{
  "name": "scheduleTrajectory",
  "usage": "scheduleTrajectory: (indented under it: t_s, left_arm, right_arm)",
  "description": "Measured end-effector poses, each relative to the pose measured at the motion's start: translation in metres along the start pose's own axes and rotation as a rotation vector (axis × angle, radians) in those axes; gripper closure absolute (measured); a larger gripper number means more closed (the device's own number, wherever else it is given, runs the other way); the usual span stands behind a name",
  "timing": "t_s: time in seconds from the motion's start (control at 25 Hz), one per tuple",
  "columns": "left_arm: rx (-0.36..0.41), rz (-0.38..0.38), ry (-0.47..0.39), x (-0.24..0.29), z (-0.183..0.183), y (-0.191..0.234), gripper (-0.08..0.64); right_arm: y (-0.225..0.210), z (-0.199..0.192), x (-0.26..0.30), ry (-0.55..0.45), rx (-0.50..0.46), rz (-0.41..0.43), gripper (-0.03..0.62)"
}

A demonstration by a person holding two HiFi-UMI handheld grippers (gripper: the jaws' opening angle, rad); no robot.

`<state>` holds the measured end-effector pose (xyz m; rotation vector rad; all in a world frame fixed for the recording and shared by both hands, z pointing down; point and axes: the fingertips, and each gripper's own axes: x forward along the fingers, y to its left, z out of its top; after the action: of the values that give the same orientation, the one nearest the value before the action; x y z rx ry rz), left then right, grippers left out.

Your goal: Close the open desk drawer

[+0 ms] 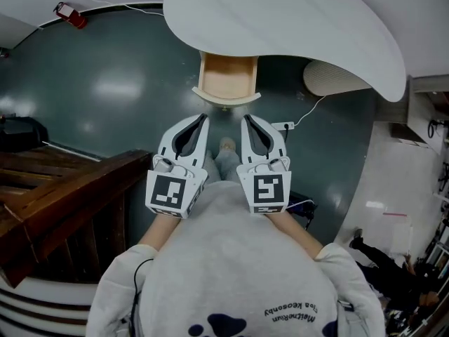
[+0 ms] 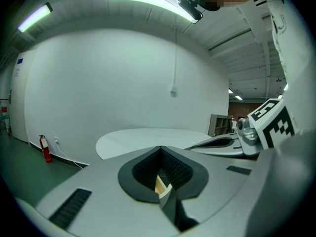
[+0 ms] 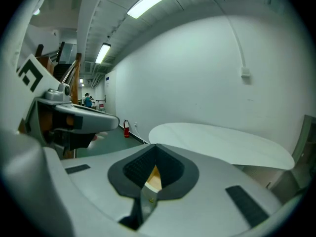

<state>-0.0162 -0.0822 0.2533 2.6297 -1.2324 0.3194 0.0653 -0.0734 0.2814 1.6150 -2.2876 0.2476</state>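
Left gripper (image 1: 204, 117) and right gripper (image 1: 245, 118) are both fully closed, jaw tips meeting, nothing held. They stand side by side, aimed at the front panel of the drawer (image 1: 226, 76) and near it, but not touching. In my judgement the closed tips serve as blunt pushers, one either side of centre, so the drawer runs in square. The drawer, pale wood, stands pulled out from under the white desk (image 1: 302, 20) directly ahead; its visible interior shows no contents.

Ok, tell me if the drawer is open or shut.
Open. The drawer sticks out from under the desk, and the head view looks down into its wooden inside.
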Motion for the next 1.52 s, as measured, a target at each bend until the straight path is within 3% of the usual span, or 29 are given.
scheduleTrajectory:
  t_s: [0.24, 0.44, 0.64, 1.52]
  left_arm:
    - [-0.003, -0.045, 0.05, 0.024, -0.026, 0.01, 0.551]
    - [-0.028, -0.088, 0.116, 0.05, -0.056, 0.023, 0.551]
    - [0.006, -0.127, 0.159, 0.067, -0.084, 0.037, 0.551]
    - [-0.054, -0.212, 0.251, 0.102, -0.197, 0.055, 0.551]
  right_arm:
    - [0.005, -0.032, 0.026, 0.055, 0.008, 0.029, 0.574]
    - [-0.003, -0.065, 0.05, 0.116, 0.024, -0.012, 0.574]
    - [0.0, -0.1, 0.072, 0.17, 0.044, -0.033, 0.574]
    - [0.021, -0.229, 0.127, 0.357, 0.137, -0.064, 0.572]
